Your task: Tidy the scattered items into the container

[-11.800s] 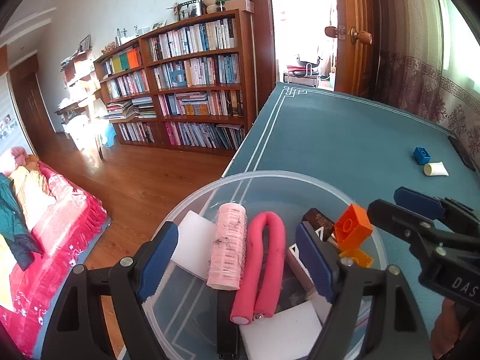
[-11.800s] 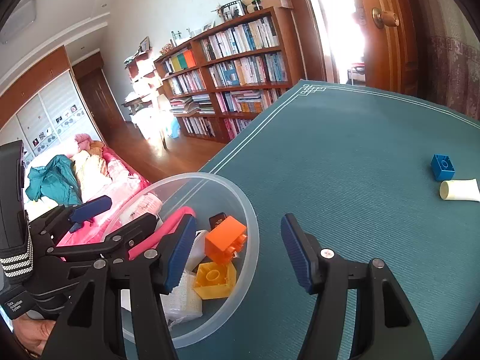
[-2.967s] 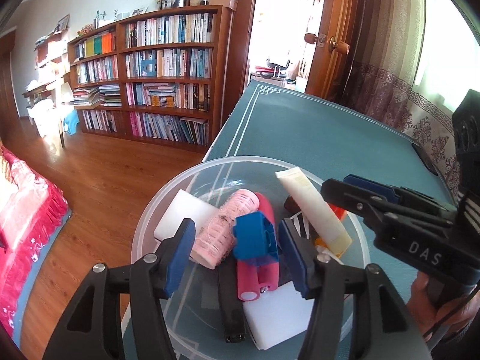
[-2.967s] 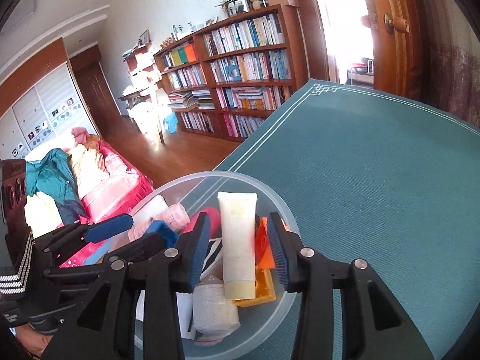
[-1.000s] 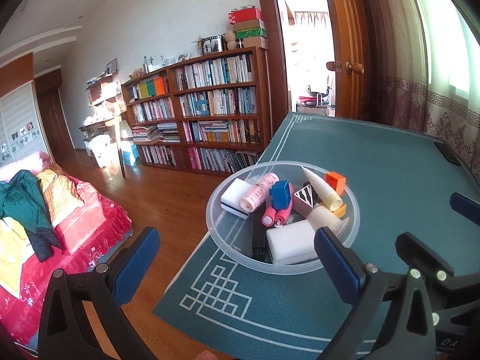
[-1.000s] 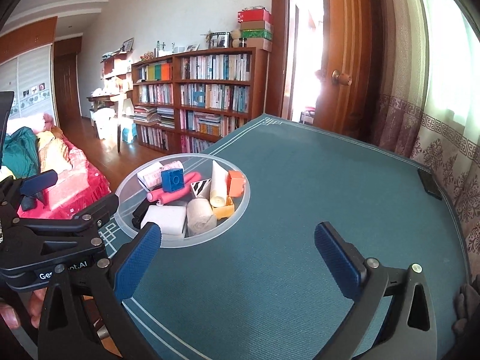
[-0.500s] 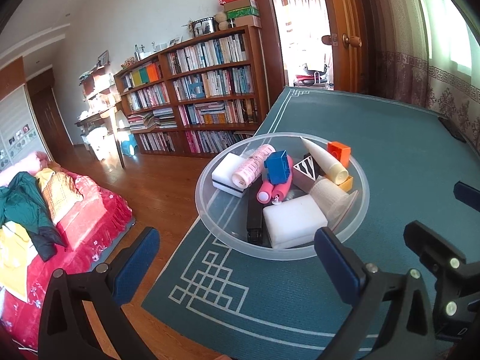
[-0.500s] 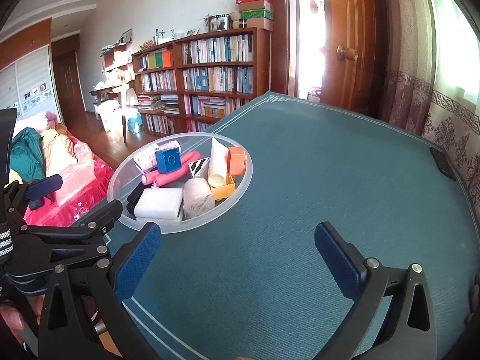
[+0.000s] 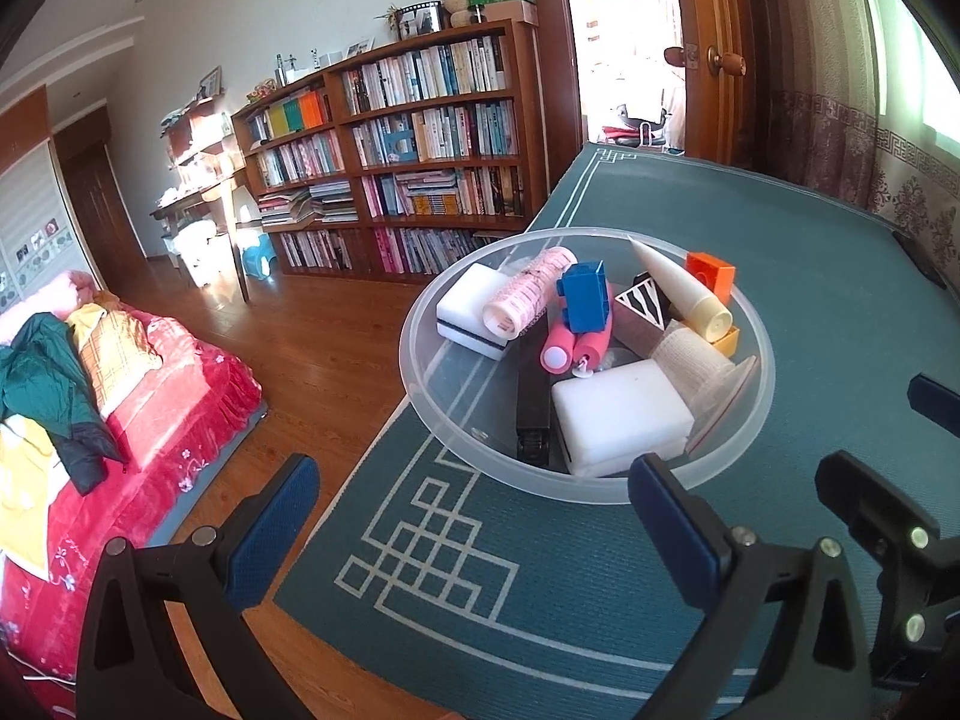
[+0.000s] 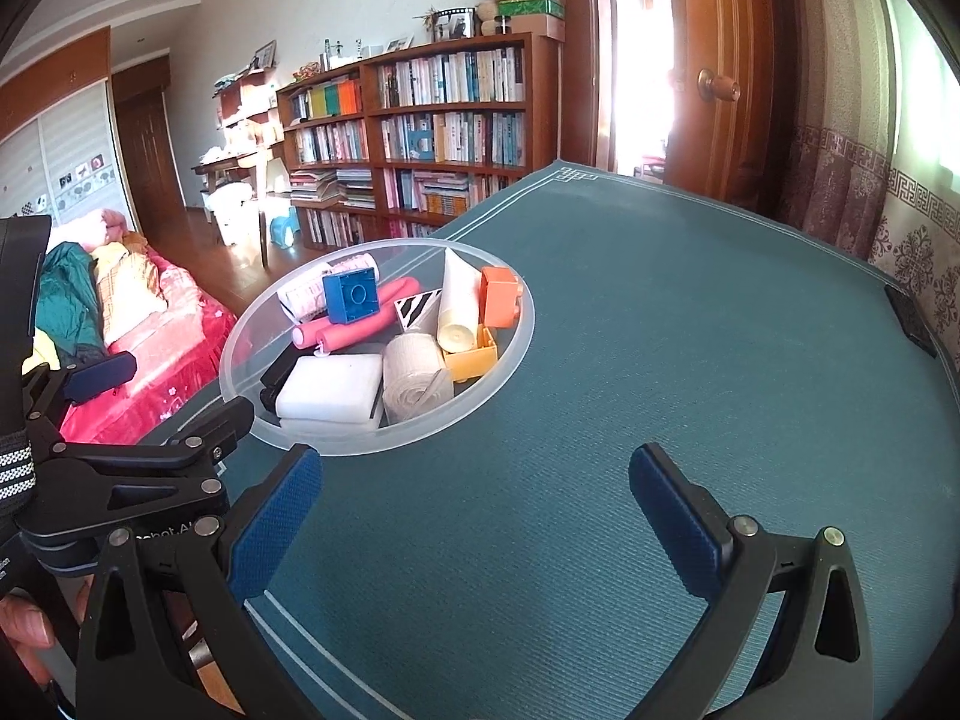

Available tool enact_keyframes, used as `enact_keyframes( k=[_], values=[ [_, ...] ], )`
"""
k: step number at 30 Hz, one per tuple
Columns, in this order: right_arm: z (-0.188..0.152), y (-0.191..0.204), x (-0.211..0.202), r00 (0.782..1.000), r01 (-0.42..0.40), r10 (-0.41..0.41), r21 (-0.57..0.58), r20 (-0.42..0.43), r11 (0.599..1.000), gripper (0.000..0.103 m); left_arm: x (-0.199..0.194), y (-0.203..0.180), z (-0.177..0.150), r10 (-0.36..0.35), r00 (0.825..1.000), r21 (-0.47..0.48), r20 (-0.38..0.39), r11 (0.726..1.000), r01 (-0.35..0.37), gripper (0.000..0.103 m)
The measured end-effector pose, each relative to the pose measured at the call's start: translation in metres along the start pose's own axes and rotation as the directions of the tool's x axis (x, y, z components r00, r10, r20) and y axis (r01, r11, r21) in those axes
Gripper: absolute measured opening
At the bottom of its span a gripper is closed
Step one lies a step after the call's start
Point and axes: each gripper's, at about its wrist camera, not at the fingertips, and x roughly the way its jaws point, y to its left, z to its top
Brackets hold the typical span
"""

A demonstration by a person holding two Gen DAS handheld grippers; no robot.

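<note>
A clear plastic bowl point(image 9: 420, 396) point(image 10: 510, 360) stands near the left edge of the teal table. It holds a blue brick point(image 9: 585, 297) point(image 10: 351, 297), a pink foam curler point(image 9: 576, 345), a pink hair roller point(image 9: 528, 294), white sponges point(image 9: 618, 414), a cream tube point(image 9: 681, 291) point(image 10: 457, 300), an orange brick point(image 9: 711, 273) point(image 10: 499, 297), a yellow brick point(image 10: 474, 357) and a bandage roll point(image 10: 417, 378). My left gripper point(image 9: 471, 531) hangs open just short of the bowl, empty. My right gripper point(image 10: 474, 516) is open and empty over bare cloth right of the bowl.
The teal tablecloth point(image 10: 690, 312) with its white border stretches to the far edge. A dark flat object point(image 10: 909, 318) lies at the table's right edge. Left of the table are wooden floor, a red bed point(image 9: 138, 396) and bookshelves point(image 9: 420, 156).
Both grippers have drawn nearer to the bowl than a second ago, so it looks larger. Three seconds ago the left held the blue brick and the right the tube; both lie in the bowl.
</note>
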Motion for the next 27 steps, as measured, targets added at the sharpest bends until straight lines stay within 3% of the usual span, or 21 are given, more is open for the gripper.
enact_keyframes(
  k=[12, 22, 27],
  values=[
    [0.002, 0.009, 0.007, 1.000, 0.000, 0.000, -0.023, -0.014, 1.000, 0.103, 0.009, 0.012, -0.002, 0.007, 1.000, -0.028, -0.024, 1.000, -0.007, 0.103],
    [0.002, 0.014, 0.003, 1.000, 0.004, -0.003, -0.046, 0.022, 0.999, 0.103, 0.013, 0.015, -0.003, 0.007, 0.999, -0.034, -0.041, 0.999, -0.008, 0.103],
    [0.002, 0.015, 0.009, 1.000, 0.003, -0.004, -0.048, -0.013, 0.999, 0.103, 0.014, 0.016, -0.002, 0.005, 0.999, -0.038, -0.041, 0.999, -0.007, 0.103]
  ],
)
